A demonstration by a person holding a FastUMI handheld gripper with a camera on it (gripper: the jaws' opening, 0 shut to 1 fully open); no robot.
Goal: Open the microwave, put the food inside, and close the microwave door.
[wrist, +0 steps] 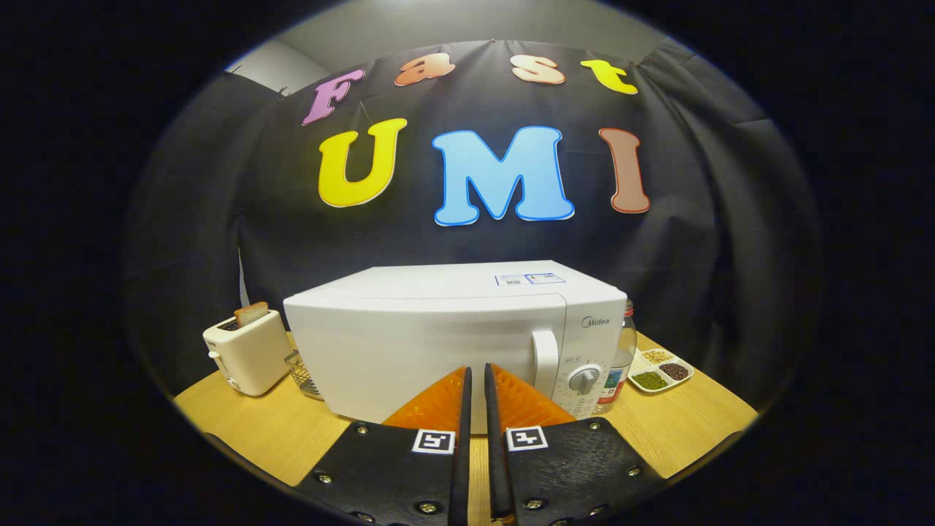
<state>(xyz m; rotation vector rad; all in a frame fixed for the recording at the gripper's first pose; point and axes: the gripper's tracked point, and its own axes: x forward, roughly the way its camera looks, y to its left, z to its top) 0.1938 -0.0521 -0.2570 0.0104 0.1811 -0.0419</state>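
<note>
- Facing the white box-shaped microwave (pixel 453 336) on the light wooden bench (pixel 270 431), I judge its door closed; opening comes first.
- My claw (pixel 476 391) holds nothing, fingers nearly together, just short of the door.
- I'd steer right to the white vertical door handle (pixel 544 364), part the fingers, hook it, then pull in a steady arc.
- I can't tell which item is the food.

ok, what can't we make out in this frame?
- Microwave inside: door closed, contents hidden.
- Food for the task: can't tell where it is.
- Wire basket: mostly behind the microwave's corner, contents unclear.
- Bottle: partly behind the microwave, label too small.
- Gripper: fingers nearly together, nothing between them; table beneath hidden.
</note>
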